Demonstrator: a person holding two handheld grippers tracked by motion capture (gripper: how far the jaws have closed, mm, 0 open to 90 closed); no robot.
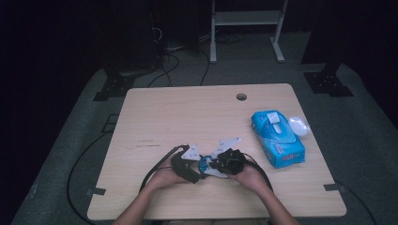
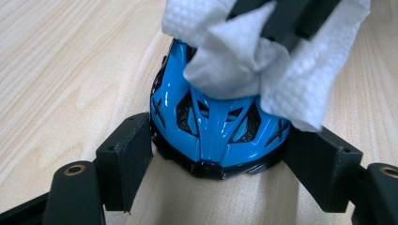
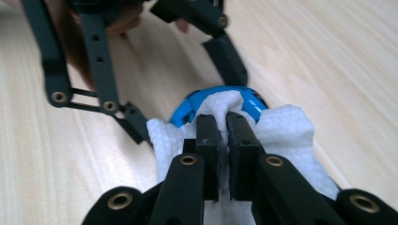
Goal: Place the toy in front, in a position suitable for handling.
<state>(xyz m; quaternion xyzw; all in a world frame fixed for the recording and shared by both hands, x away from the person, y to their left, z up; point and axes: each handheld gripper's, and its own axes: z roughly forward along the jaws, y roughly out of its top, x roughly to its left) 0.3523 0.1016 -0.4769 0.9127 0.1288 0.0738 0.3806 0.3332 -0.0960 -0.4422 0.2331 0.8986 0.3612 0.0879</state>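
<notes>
High view: blue toy car (image 1: 204,164) on the desk (image 1: 187,117), near its front edge, left of the blue wipe pack (image 1: 278,138), pinned between left gripper (image 1: 193,174) and right gripper (image 1: 217,165). Small and dim from up there; wipe barely told apart.

Left gripper view: left gripper (image 2: 213,159) clamped on the toy car (image 2: 217,131), 1 pad on each flank, shiny blue bodywork with dark vents facing the camera. White wipe (image 2: 263,61) draped over the far end of the car, pinched by the other gripper.

Right gripper view: right gripper (image 3: 222,129) clenched on the wipe (image 3: 281,126), jaws nearly together with a fold of tissue between, pressed onto the car (image 3: 190,110).

Step in hand, judged: wiping the car while steadied. Next move likely calls for dragging the wipe along the bodywork with light pressure, keeping the clamp firm so the car cannot roll or twist out.

Seen from above alone: wipe pack with a sheet poking out and a white lid (image 1: 299,125) just right of it. Seen close alone: the side grip on the car and the tissue fold.
</notes>
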